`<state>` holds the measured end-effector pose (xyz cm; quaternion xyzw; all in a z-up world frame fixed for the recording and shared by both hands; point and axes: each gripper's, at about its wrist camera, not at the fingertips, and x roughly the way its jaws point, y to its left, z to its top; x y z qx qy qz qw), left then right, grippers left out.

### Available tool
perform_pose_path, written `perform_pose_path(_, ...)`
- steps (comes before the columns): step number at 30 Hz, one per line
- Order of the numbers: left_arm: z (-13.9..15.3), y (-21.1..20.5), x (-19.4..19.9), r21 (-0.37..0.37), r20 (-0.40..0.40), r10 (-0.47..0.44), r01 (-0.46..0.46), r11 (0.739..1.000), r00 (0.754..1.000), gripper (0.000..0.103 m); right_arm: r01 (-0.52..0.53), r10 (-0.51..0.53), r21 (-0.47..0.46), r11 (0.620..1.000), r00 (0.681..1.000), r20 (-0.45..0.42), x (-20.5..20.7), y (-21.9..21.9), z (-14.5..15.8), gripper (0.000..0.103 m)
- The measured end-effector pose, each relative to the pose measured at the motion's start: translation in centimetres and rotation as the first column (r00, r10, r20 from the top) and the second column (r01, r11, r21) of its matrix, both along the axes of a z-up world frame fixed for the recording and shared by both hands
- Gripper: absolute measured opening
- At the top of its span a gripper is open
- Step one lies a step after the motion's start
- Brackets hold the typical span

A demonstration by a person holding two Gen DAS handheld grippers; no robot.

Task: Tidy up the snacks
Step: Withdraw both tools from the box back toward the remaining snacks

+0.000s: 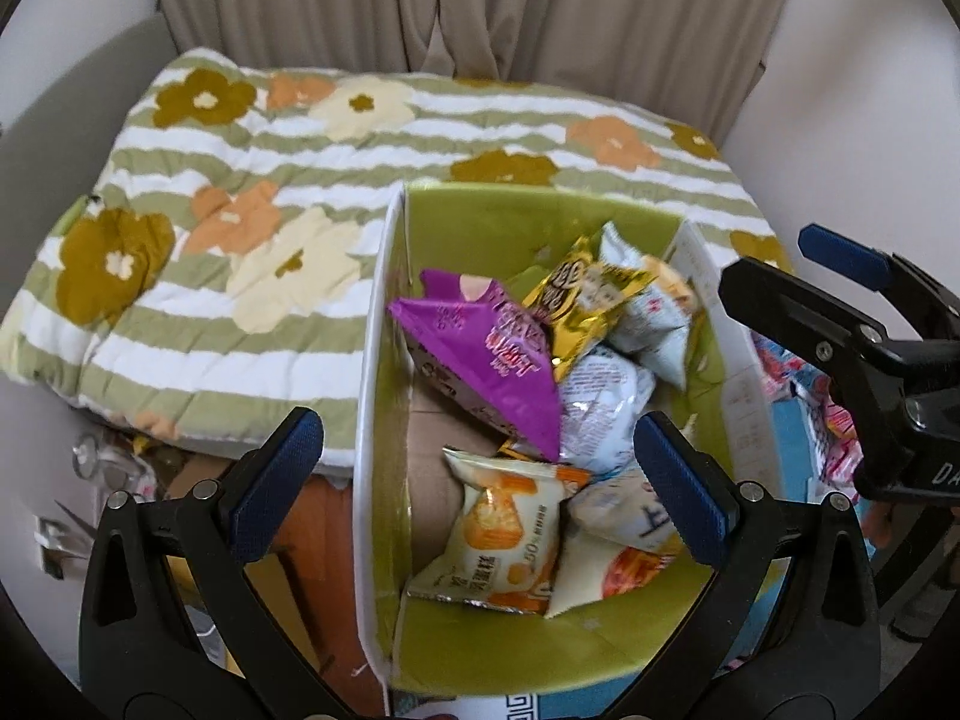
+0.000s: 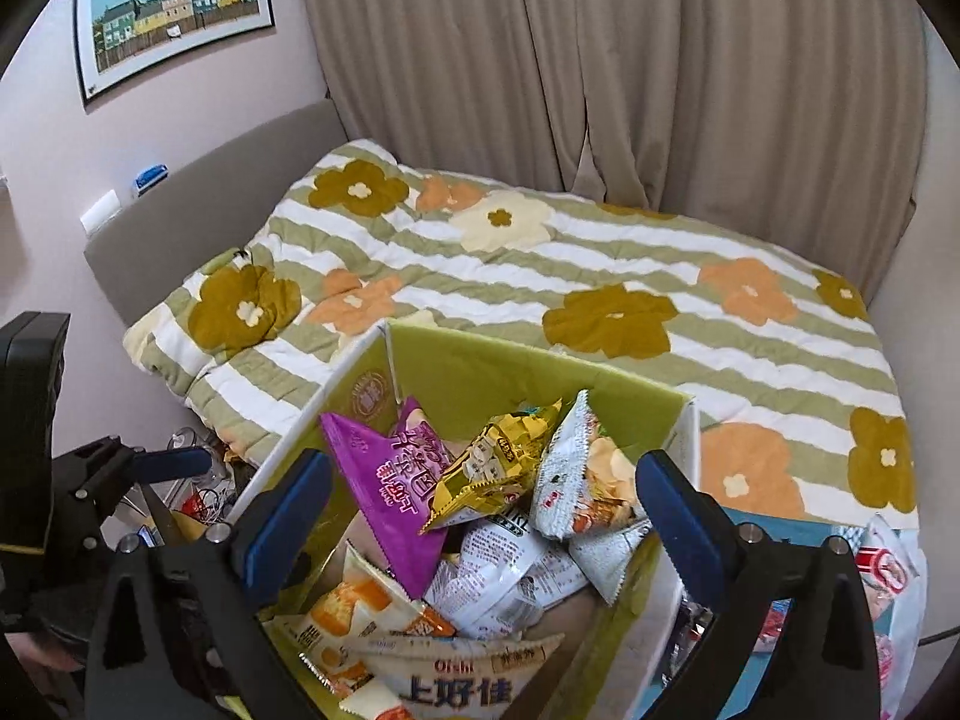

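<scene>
Soft, even daylight without harsh shadows; slight motion blur throughout, strong fisheye bending and dark vignetted corners.

Floral quilt [image 2: 540,276], beige curtain [image 2: 600,60] (framed picture [image 2: 174,6] left).

so between the wide-apart fingers there's one green-lined box [image 1: 540,204] holding one purple packet [image 1: 480,354], one gold packet [image 1: 576,300], three white-ish packets further in, three orange-and-cream ones nearest, plus one flowered quilt [image 1: 240,210] beyond and one framed picture [image 2: 174,12] up left
</scene>
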<state>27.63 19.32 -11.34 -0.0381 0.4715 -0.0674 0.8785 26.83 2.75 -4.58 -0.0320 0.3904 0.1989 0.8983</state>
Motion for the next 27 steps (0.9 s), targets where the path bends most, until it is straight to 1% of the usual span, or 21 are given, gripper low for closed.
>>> perform_pose_path(4, 1.8, -1.1, -1.9, 0.028, 0.043, 0.017, -0.018, 0.999, 0.999, 0.103, 0.011, -0.012, 0.027, 1.0, 0.999, 0.031, -2.2, -1.5, 1.7, 0.101)
perform_pose_path(8, 3.6, -2.6, -4.0, 0.028, 0.084, 0.04, -0.042, 0.999, 0.996, 0.103, 0.029, -0.031, 0.035, 0.999, 0.998, 0.049, -4.7, -3.6, 3.0, 0.101)
perform_pose_path(13, 5.0, -5.8, -7.4, 0.04, 0.126, 0.035, -0.04, 0.998, 0.991, 0.103, 0.061, -0.066, 0.055, 0.997, 0.995, 0.081, -8.1, -7.3, 4.3, 0.101)
perform_pose_path(16, 5.2, -8.0, -9.2, 0.027, 0.135, 0.019, -0.023, 0.999, 0.991, 0.103, 0.095, -0.101, 0.071, 0.993, 0.99, 0.094, -10.2, -10.0, 4.7, 0.101)
perform_pose_path(22, 5.0, -13.5, -13.0, 0.007, 0.138, -0.034, 0.034, 0.999, 0.99, 0.103, 0.163, -0.171, 0.08, 0.983, 0.98, 0.104, -14.7, -16.0, 5.0, 0.101)
perform_pose_path(27, 4.4, -18.6, -15.3, -0.013, 0.131, -0.098, 0.101, 0.995, 0.986, 0.103, 0.203, -0.208, 0.059, 0.977, 0.971, 0.118, -18.0, -20.5, 5.1, 0.101)
